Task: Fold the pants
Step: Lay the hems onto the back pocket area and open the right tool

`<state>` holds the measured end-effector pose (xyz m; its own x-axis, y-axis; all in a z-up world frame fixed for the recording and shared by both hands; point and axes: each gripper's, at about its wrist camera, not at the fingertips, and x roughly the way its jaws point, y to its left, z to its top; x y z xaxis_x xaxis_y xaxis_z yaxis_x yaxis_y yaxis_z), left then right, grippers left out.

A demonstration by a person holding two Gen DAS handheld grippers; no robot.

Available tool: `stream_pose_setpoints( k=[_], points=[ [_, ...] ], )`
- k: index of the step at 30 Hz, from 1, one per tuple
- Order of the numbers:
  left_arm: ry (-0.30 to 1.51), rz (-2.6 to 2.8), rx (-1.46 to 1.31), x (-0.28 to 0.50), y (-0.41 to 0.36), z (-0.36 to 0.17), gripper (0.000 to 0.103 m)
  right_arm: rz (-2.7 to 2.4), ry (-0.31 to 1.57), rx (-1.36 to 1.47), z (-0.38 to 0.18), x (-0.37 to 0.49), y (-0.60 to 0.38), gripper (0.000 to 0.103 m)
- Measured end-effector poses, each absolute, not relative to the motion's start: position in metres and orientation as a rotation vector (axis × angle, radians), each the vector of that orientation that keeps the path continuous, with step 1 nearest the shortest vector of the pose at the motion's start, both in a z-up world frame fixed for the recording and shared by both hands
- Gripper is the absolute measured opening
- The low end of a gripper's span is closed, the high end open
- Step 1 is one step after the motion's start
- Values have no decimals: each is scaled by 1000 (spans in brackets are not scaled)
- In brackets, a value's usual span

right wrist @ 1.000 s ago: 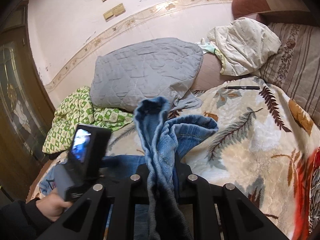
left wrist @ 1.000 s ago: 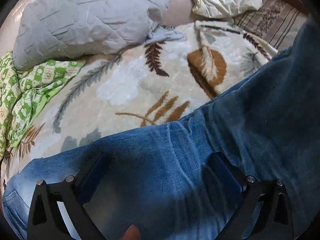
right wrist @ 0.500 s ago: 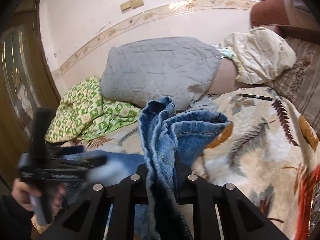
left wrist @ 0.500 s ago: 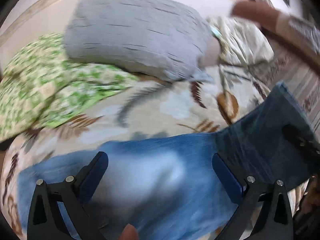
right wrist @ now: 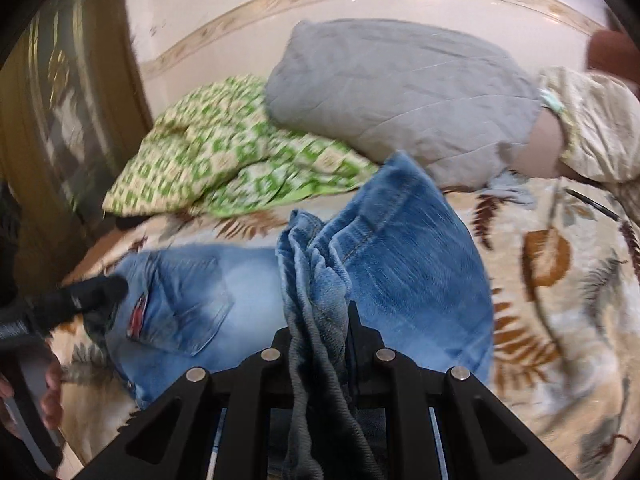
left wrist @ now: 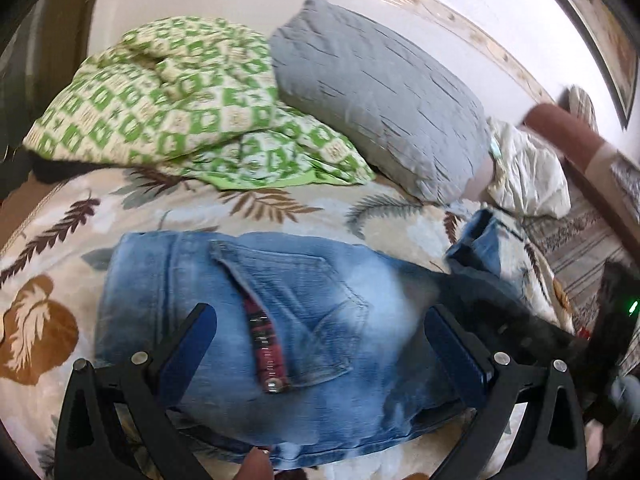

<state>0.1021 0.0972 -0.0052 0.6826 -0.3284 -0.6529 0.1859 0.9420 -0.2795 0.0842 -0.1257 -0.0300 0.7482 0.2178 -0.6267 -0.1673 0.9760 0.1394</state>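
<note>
On the left side of the bed, a green checked cloth lies crumpled near the wall, and a grey pillow leans beside it. The bed is covered with a cream blanket that has brown and grey leaf prints. The pants, faded blue jeans, lie on this blanket with the seat part flat and a back pocket facing up; a dark red strip with a metal stud shows at the pocket edge. The cloth is lighter in the middle and darker toward the legs. The left tongs hang above the seat part with their blue pads spread wide, and nothing is between them. To the right, the leg ends of the jeans are gathered in a bunch and lifted; the right tongs are pressed together on this bunch and pinch it, so the hems stand up in folds above the seat part.
</note>
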Motion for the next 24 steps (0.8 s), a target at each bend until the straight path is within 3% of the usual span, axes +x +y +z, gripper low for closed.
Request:
stream_pose_setpoints(
  k=[12, 15, 16, 17, 18, 19, 24],
  points=[
    [774, -287, -232, 106, 112, -11, 103, 217, 891, -19, -91, 111, -83, 19],
    [779, -281, -215, 107, 109, -14, 103, 236, 888, -11, -93, 111, -81, 30],
    [783, -276, -210, 108, 108, -15, 103, 249, 888, -7, -93, 110, -79, 44],
    [786, -272, -205, 108, 108, -17, 103, 284, 886, 9, -92, 106, -76, 68],
    [787, -268, -201, 109, 108, -17, 103, 298, 877, 13, -90, 102, -73, 76],
    [787, -262, -196, 109, 108, -18, 103, 298, 867, -4, -88, 97, -69, 80],
    [783, -230, -202, 109, 119, -19, 103, 324, 859, 18, -81, 78, -73, 80]
  ],
)
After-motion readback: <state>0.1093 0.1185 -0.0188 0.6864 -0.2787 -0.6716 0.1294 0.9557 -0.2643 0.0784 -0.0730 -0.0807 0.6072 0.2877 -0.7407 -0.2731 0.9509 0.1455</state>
